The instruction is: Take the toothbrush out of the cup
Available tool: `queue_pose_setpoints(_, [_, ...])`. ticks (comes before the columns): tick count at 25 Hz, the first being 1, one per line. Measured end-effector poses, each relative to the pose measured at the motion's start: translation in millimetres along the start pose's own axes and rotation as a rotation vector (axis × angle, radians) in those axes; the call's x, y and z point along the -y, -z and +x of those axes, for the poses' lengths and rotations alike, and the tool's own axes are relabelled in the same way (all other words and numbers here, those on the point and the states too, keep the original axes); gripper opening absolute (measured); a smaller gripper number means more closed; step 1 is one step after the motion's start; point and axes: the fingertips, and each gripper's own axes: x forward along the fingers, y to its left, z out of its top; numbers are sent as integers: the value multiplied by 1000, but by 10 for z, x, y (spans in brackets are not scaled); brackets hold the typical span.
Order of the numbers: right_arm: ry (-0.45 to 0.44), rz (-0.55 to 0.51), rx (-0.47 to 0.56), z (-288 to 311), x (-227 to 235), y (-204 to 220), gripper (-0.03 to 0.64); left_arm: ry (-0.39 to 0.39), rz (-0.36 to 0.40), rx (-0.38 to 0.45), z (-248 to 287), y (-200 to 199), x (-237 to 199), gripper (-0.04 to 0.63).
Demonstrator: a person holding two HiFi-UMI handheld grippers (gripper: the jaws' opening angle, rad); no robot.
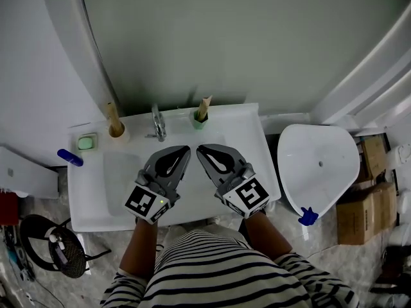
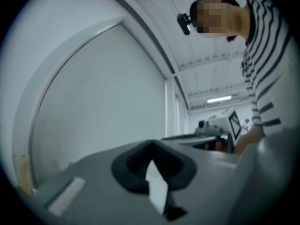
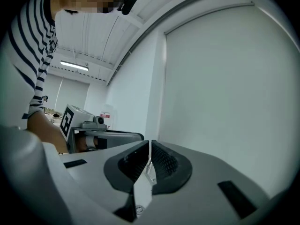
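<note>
In the head view a green cup (image 1: 199,122) stands at the back of the white washbasin top (image 1: 241,130), right of the tap (image 1: 157,123). A wooden toothbrush (image 1: 204,108) sticks up out of it. My left gripper (image 1: 185,150) and right gripper (image 1: 200,150) hover side by side over the basin, just in front of the cup, tips nearly meeting. Both are shut with nothing in them. The left gripper view shows its shut jaws (image 2: 152,145) against a plain wall. The right gripper view shows its shut jaws (image 3: 150,144) likewise. Neither gripper view shows the cup.
A beige cup (image 1: 117,132) with a wooden brush stands left of the tap, with a green soap dish (image 1: 86,142) and a blue object (image 1: 69,157) further left. A white toilet (image 1: 319,165) stands at the right, with cardboard boxes (image 1: 359,201) beyond it. A wall mirror rises behind the basin.
</note>
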Motion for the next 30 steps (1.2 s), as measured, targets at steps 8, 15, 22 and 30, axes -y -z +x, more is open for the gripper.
queue_pose_setpoints(8, [-41, 13, 3, -208, 521, 179, 8, -58, -1, -23, 533, 199, 135, 6])
queue_pose_setpoints(15, [-52, 3, -23, -238, 862, 415, 8, -121, 4, -34, 817, 383, 105, 6])
queue_pose_setpoints(22, [-53, -22, -39, -159, 1074, 619, 9, -166, 3, -35, 949, 524, -24, 6])
queue_pose_setpoints(30, [-82, -28, -53, 57, 1249, 821, 9, -187, -15, -61, 1064, 733, -200, 6])
